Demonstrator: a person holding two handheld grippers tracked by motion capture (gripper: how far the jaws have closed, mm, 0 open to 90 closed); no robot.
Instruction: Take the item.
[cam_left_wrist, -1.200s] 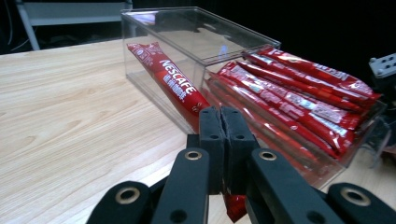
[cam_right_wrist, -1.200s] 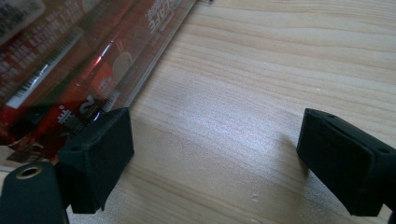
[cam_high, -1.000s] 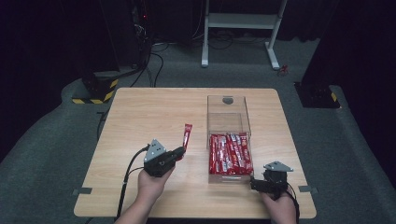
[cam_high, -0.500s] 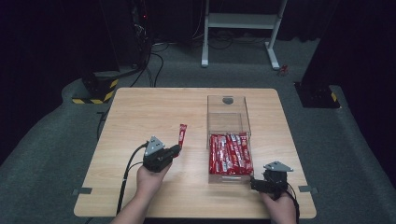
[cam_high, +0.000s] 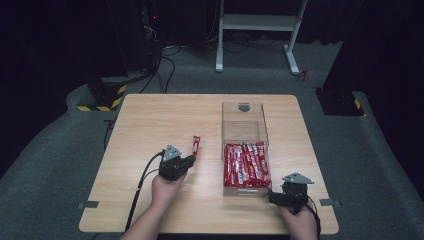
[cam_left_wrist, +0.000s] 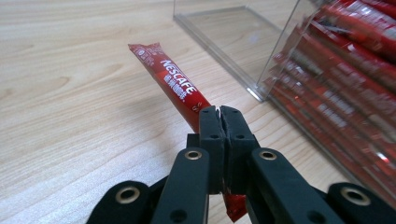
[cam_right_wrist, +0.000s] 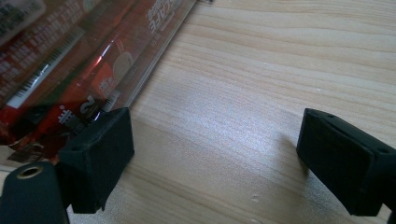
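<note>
Clamped tight on a red Nescafe stick (cam_left_wrist: 170, 84), the left gripper (cam_left_wrist: 220, 114) holds the sachet by its near end, just left of the clear box (cam_high: 245, 120) on the wooden table (cam_high: 150, 125); the stick's far end slants away over the wood, apart from the box wall. More red sticks (cam_high: 245, 165) fill the box's near half. At the box's near right corner, the right gripper (cam_right_wrist: 212, 158) rests low on the table, jaws spread wide with bare wood between them.
</note>
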